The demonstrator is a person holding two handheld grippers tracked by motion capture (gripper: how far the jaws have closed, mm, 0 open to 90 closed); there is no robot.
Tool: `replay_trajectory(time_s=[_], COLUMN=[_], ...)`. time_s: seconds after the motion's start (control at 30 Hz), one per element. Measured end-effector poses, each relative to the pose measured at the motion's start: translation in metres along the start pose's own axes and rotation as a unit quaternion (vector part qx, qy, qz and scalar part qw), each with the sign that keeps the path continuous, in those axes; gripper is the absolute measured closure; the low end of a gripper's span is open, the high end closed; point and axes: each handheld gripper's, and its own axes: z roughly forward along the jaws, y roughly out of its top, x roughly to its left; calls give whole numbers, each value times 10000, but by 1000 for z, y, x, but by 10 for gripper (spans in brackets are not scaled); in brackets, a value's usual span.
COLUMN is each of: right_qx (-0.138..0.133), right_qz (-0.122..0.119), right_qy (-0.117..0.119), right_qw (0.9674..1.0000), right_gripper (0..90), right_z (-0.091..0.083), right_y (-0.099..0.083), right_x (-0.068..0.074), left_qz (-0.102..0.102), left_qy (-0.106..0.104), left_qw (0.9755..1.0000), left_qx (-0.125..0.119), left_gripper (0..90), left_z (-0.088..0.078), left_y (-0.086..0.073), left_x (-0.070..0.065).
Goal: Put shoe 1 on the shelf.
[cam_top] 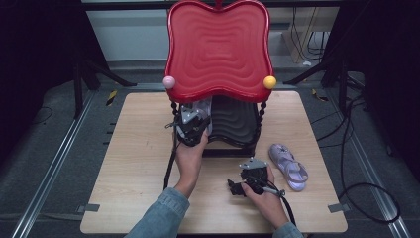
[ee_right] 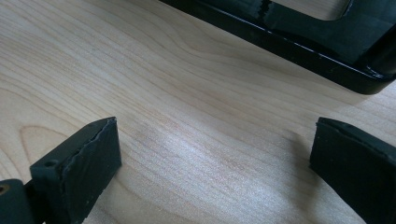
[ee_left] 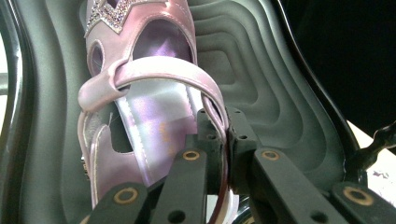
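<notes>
we shelve a sandal (ee_left: 140, 116)
left claw (ee_left: 223, 140) pinches its heel strap to set it on the lower shelf (ee_left: 261, 79); right claw (ee_right: 210, 158) wide, idle on tabletop (ee_right: 187, 93).

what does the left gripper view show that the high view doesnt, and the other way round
Left gripper view alone: the left gripper shut on the heel strap of a pink sandal, with its jewelled front, over the rack's dark lower shelf.

High view alone: the red top shelf, a second sandal lying on the wooden table, and the right gripper.

Both share: the left gripper and the dark lower shelf.
</notes>
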Motion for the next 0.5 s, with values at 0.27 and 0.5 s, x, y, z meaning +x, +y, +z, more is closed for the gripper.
replay_trajectory(time_s=[0.27, 0.5], right_qx=[-1, -2], right_qz=[-18, -34], right_qy=[11, 23], right_qw=[10000, 10000], right_gripper=[21, 21], right_z=[0, 0], right_y=[0, 0], right_x=[0, 0], left_qz=[-27, 4], left_qy=[17, -11], left_qw=[10000, 10000], left_qx=[-25, 5], left_gripper=[860, 856], left_z=[6, 13], left_y=[1, 2], left_x=[-3, -7])
